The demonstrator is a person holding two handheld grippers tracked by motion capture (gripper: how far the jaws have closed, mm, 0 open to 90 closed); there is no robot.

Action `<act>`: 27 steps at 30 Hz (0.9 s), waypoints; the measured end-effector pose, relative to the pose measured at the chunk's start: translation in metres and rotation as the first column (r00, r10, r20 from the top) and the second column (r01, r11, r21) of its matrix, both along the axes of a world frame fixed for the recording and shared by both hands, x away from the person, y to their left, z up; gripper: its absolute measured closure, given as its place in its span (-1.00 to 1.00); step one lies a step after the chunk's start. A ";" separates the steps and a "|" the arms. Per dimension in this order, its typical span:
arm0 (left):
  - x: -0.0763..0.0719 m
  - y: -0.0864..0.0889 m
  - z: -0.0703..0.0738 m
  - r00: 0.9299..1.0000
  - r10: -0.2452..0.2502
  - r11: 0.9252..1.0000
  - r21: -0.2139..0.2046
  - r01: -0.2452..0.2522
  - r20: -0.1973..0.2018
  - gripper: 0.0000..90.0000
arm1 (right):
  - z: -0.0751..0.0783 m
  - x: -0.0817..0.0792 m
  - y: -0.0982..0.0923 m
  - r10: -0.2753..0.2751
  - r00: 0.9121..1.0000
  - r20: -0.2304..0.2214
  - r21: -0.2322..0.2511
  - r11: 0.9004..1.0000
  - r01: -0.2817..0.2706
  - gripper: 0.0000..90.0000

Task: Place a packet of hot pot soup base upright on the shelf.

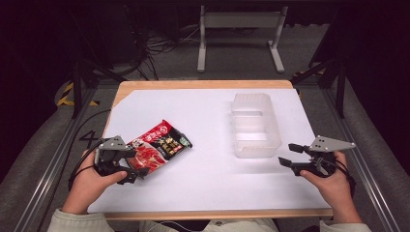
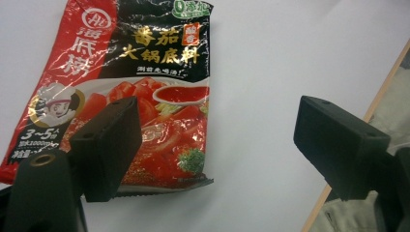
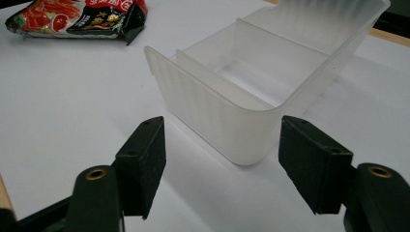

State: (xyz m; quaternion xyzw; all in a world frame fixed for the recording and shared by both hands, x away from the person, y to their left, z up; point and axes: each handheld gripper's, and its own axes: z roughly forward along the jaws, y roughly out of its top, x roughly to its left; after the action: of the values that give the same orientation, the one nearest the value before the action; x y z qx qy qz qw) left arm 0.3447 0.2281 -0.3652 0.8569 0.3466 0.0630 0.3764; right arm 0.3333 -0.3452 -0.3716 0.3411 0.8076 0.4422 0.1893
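The left gripper (image 1: 126, 166) is held with its jaws spread wide over the near end of the red sauce packet (image 1: 158, 146), which lies flat on the white table cover (image 1: 203, 183); in the left gripper view one jaw is seen above the packet's (image 2: 140, 96) lower edge while the other hangs well off to the side over bare cover, so nothing is pinched yet. The right gripper (image 1: 292, 155) is likewise spread, empty, with the near corner of the clear plastic bin (image 1: 255, 124) just ahead of and between its jaws (image 3: 251, 121). A slip is judged the chief risk: the packet is thin and glossy and lies flat, so if the jaws are closed without one being worked under its edge, it may only be pushed along the cover. The light bin could also be nudged askew if the right gripper is advanced carelessly.
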 end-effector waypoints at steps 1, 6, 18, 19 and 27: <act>0.001 0.000 -0.001 1.000 -0.001 1.000 -0.016 0.002 0.015 -0.58 | 0.000 0.000 0.000 0.001 1.000 0.000 0.000 1.000 -0.001 -0.24; 0.003 0.000 -0.001 1.000 0.000 1.000 -0.022 0.000 0.022 -0.53 | -0.002 0.001 0.002 0.008 1.000 -0.007 -0.003 1.000 -0.008 -0.24; 0.031 0.003 0.002 0.997 0.015 0.996 -0.084 -0.009 0.069 -0.77 | -0.004 0.002 0.002 0.002 1.000 -0.021 -0.005 1.000 -0.002 -0.25; 0.034 0.004 0.002 0.997 0.024 0.997 -0.076 -0.019 0.067 -0.78 | -0.004 0.002 0.002 0.003 1.000 -0.018 -0.005 1.000 -0.003 -0.27; 0.056 0.011 -0.002 0.991 0.106 0.991 -0.085 -0.099 0.079 -0.71 | -0.007 0.003 0.003 0.020 1.000 -0.005 0.005 1.000 -0.020 -0.31</act>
State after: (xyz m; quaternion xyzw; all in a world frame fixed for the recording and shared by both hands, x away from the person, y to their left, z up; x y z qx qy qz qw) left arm 0.4005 0.2390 -0.3674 0.8186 0.3763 0.1038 0.4213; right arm 0.3363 -0.3423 -0.3785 0.3346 0.8104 0.4452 0.1819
